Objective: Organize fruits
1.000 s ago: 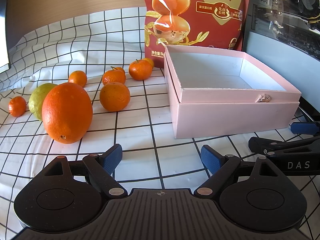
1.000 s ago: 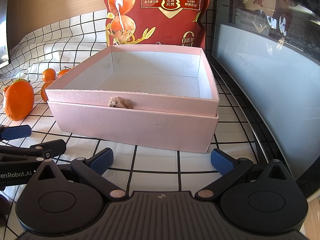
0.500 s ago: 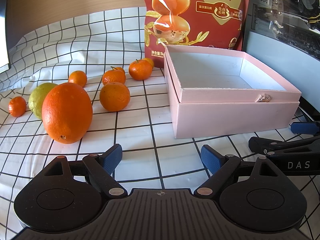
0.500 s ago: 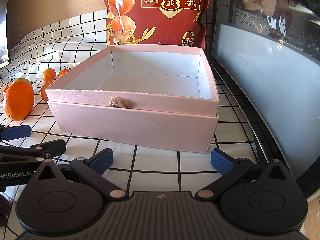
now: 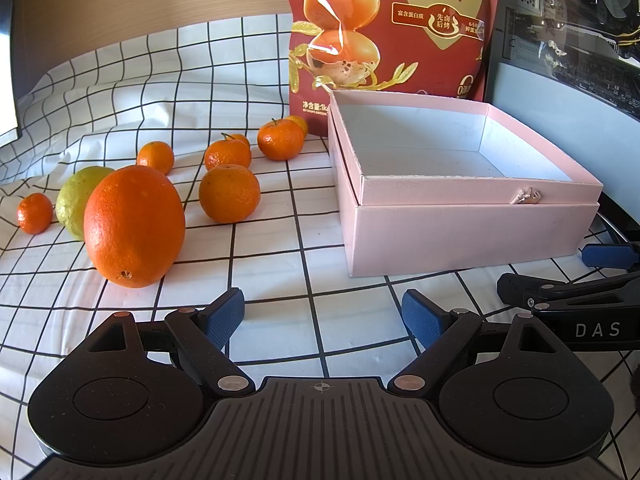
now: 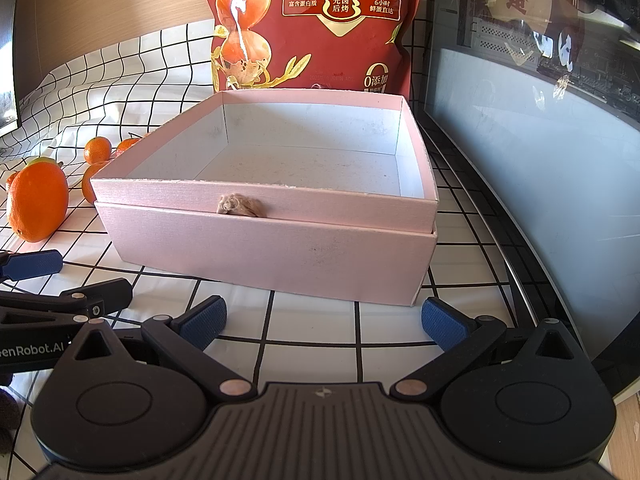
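Both the left gripper [image 5: 322, 314] and right gripper [image 6: 324, 320] gape wide, holding nothing. One big orange [image 5: 134, 226], one green fruit [image 5: 76, 200] and seven small oranges [image 5: 229, 193] sit at nine o'clock from one pink box [image 5: 472, 236].

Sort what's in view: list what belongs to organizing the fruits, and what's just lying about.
Belongs to the job:
large orange
green citrus
small mandarins
pink box, nothing in it
left hand-held gripper, open
right hand-held gripper, open

Just lying about:
red snack bag
checked cloth
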A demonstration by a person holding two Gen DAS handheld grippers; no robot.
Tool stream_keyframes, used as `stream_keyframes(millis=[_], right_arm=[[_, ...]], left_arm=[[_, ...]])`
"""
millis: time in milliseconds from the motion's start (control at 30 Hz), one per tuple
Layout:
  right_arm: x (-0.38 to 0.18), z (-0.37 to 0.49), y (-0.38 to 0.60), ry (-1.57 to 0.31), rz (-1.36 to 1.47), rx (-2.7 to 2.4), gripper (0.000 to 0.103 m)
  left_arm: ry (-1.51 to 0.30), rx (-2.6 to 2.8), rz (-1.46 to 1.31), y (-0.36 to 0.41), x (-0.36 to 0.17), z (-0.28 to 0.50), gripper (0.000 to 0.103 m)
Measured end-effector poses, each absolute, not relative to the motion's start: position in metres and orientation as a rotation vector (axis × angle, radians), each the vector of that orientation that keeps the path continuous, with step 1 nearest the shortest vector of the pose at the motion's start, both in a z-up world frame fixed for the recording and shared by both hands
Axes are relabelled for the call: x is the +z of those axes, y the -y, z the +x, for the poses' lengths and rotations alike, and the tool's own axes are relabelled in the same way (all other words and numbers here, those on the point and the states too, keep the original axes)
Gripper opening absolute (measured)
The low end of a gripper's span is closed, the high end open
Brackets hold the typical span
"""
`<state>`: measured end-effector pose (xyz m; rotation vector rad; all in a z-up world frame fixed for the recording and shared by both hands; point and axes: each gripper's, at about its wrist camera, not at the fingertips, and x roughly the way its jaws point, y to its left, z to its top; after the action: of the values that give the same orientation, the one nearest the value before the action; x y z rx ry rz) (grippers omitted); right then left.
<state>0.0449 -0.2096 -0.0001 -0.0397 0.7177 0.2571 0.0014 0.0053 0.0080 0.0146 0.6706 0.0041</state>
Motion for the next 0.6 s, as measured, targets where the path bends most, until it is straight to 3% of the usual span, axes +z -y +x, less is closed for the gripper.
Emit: stream_keyframes(millis=[333,600], right_arm=[[0.006,0.049,0.208,-0.813,-0.069,0.297,0.103],[0.013,0.052,0.205,-0.904,-0.081,0.281,0.103]], left_arm=[[-0.7,0.0,0.018,-0.016,0.021,-0.018,0.086],[-0.678,0.251,-0.178,-0.136,0.093,-0.105,0.085]])
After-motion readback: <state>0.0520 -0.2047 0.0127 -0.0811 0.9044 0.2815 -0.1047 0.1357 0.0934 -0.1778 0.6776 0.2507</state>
